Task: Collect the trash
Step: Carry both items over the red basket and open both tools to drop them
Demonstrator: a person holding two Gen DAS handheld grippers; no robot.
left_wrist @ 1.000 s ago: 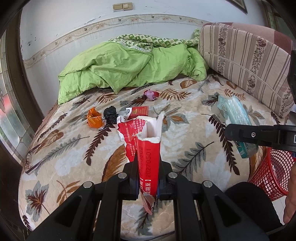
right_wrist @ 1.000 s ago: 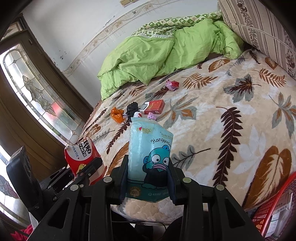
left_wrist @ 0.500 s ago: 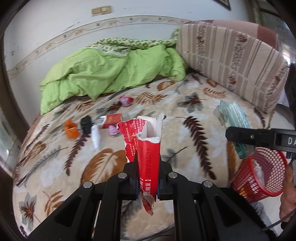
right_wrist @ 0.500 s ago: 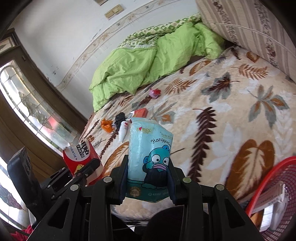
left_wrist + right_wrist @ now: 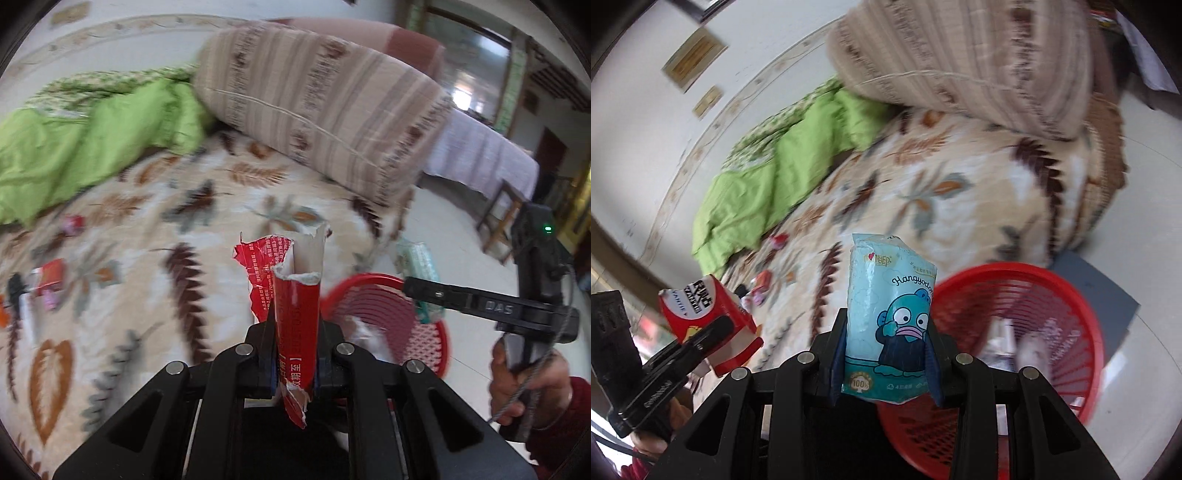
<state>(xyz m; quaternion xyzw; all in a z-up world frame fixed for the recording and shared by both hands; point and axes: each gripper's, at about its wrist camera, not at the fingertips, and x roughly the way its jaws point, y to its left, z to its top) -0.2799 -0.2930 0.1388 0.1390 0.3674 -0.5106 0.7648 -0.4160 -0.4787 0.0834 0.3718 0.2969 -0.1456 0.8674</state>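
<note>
Both grippers, left (image 5: 295,354) clamping a torn red carton (image 5: 297,314), right (image 5: 884,354) clamping a tissue pack (image 5: 892,314); we judge release over the lower-right red basket (image 5: 1071,295) comes next.

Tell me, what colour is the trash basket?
Red basket, a slotted mesh; clearest in the right wrist view.

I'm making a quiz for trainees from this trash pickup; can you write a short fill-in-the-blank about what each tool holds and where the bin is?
1. The left tool grips a torn ____ carton.
2. The right tool grips a pale ____ tissue pack.
3. The mesh basket stands on the ____ beside the bed.

Missing words: red; blue; floor
</note>
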